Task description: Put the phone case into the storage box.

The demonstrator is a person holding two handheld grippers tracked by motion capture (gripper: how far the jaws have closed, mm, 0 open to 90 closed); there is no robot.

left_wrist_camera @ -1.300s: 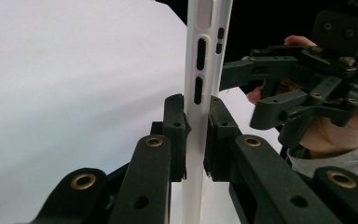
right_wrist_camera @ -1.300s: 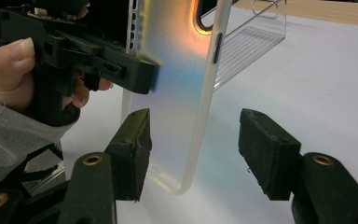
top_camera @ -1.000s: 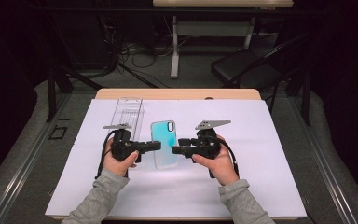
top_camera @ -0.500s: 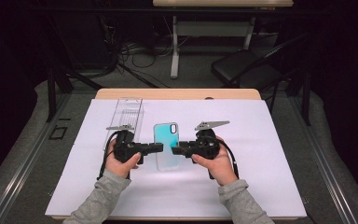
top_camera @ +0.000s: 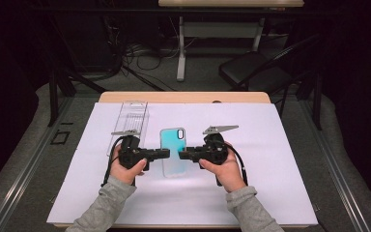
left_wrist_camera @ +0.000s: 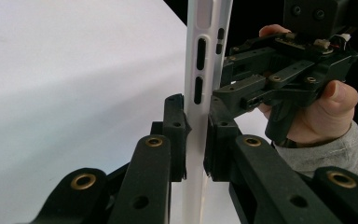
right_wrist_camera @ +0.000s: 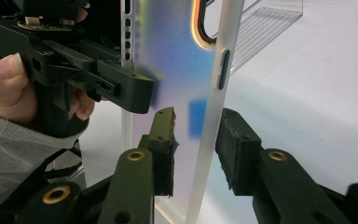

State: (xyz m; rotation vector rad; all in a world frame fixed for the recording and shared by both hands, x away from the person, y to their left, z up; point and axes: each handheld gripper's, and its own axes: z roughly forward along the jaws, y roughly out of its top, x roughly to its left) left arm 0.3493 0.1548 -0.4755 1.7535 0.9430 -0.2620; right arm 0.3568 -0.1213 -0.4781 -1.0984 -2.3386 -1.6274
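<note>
Left gripper (top_camera: 166, 154) clamps the left edge of the phone case (top_camera: 173, 152); the right gripper (top_camera: 182, 155) has been closing around its right edge, pads not yet touching. Case sits mid-table (top_camera: 280, 159), a clear tray (top_camera: 130, 121) far-left.

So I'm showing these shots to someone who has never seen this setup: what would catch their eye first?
Probably the translucent blue phone case, held at mid-table between two hand-held grippers. The left gripper is clamped on one long edge, while the right gripper straddles the opposite edge, its jaws having just been closing with the edge between them. A clear plastic tray lies behind on the white sheet.
</note>
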